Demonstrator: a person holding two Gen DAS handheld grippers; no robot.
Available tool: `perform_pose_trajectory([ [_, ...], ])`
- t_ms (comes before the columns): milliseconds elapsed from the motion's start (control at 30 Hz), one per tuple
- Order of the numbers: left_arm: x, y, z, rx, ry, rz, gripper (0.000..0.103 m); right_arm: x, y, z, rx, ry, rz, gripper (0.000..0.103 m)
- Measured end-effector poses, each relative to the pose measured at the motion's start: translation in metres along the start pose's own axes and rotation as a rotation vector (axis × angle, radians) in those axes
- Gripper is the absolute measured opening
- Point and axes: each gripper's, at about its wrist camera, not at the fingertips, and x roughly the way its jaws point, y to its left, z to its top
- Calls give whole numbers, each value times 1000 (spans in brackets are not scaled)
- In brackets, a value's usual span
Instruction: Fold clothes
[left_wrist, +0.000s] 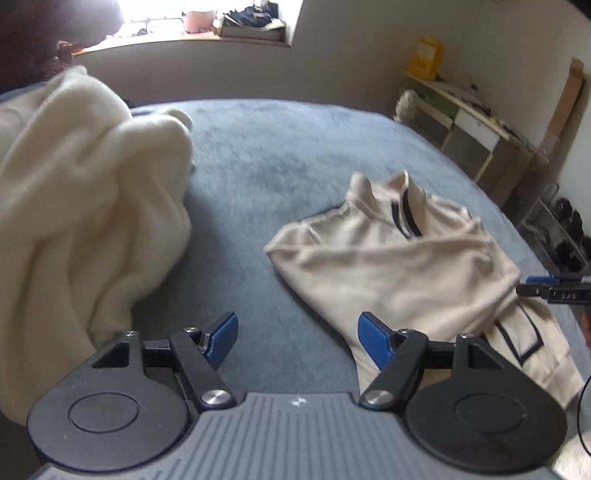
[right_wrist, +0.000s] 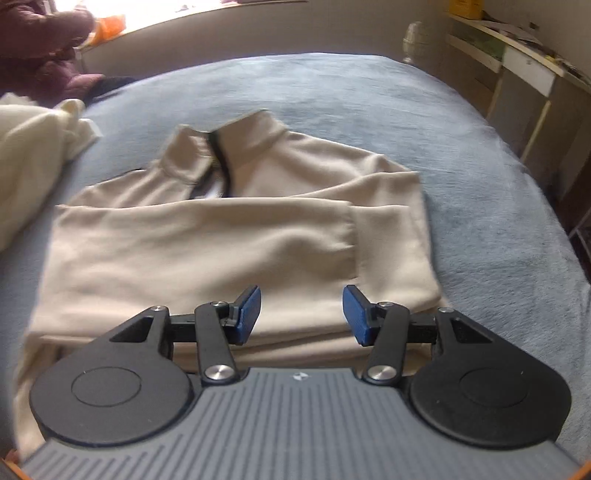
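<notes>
A heaped cream fleece garment (left_wrist: 85, 206) lies at the left of the blue-grey bed (left_wrist: 258, 166). To its right the left gripper (left_wrist: 296, 338) hangs above bare bedding, jaws spread apart with nothing between them. Further right, the beige zip-neck sweater (right_wrist: 207, 240) lies flat on the bed, collar away from the cameras, both sleeves folded across its chest. The right gripper (right_wrist: 301, 314) hovers over the sweater's near hem, jaws released and empty, pads clear of the fabric. A white shelf unit (left_wrist: 476, 125) stands by the wall at far right.
</notes>
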Motion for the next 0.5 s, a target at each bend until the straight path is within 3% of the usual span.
perform_pose_trajectory([
  [100, 16, -26, -24, 86, 98, -64, 73, -13, 40, -28, -56, 76, 135, 46],
  [200, 28, -64, -51, 251, 127, -95, 73, -2, 74, -61, -141, 204, 173, 42],
  [300, 33, -100, -84, 471, 125, -55, 73, 2, 93, -102, -273, 339, 123, 42],
  [367, 32, -114, -101, 588, 99, -16, 73, -9, 94, -118, -365, 375, 77, 42],
  [433, 28, -119, -108, 626, 79, -15, 73, -21, 93, -125, -447, 424, 15, 42],
  [500, 25, -123, -108, 639, 46, -25, 73, -33, 80, -120, -427, 436, -14, 42],
])
